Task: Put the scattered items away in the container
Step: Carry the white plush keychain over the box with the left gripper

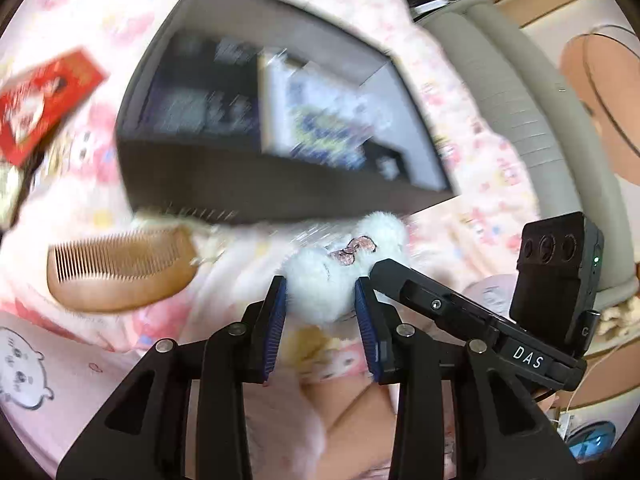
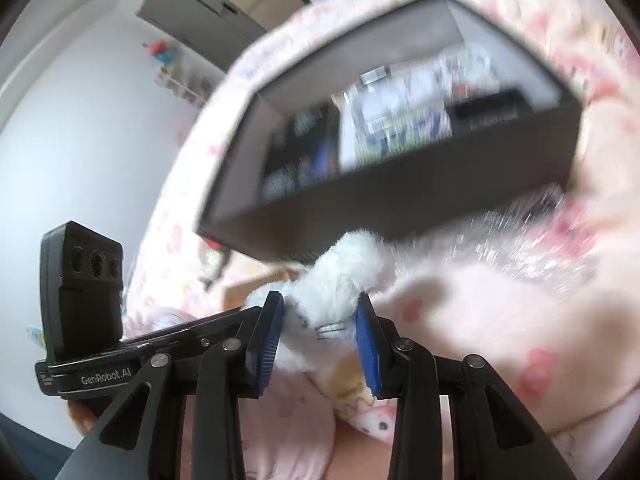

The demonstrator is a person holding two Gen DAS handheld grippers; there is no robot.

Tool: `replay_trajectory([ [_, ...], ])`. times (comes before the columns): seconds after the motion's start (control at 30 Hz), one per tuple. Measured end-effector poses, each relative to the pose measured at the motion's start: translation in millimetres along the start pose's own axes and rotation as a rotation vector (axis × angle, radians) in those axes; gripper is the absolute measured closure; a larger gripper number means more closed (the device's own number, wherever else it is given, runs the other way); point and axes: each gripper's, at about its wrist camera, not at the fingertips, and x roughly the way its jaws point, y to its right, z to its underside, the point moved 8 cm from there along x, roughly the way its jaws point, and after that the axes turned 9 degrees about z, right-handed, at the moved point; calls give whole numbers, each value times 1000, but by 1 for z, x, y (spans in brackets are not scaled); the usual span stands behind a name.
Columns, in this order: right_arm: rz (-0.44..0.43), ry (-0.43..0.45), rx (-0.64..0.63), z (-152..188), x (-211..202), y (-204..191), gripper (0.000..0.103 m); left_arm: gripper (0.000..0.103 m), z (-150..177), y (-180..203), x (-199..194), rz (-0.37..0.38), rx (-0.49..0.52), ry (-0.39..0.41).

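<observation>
A fluffy white plush toy with a pink bow is held between the blue pads of my left gripper, which is shut on one end. My right gripper is shut on the other end of the same toy. The toy hangs just in front of a dark grey open box, seen also in the right wrist view, which holds several blurred packets. A wooden comb lies on the pink blanket left of the toy. A red packet lies at far left.
The box sits on a pink patterned blanket over a bed. A grey padded bed edge runs at the right. The right gripper's body crosses the left wrist view. A white wall and a cabinet are behind.
</observation>
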Motion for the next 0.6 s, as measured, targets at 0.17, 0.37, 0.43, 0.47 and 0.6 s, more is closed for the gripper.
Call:
replay_trajectory([
  [0.17, 4, 94, -43, -43, -32, -17, 71, 68, -57, 37, -4, 33, 76, 61],
  [0.37, 47, 78, -106, -136, -15, -18, 72, 68, -137, 28, 8, 19, 69, 83],
  [0.43, 71, 51, -114, -162, 3, -12, 72, 68, -162, 16, 25, 14, 46, 67],
  [0.47, 86, 32, -117, -173, 13, -7, 72, 68, -174, 9, 37, 3, 34, 57],
  [0.6, 153, -28, -124, -207, 51, 12, 72, 71, -211, -17, 83, -52, 9, 5],
])
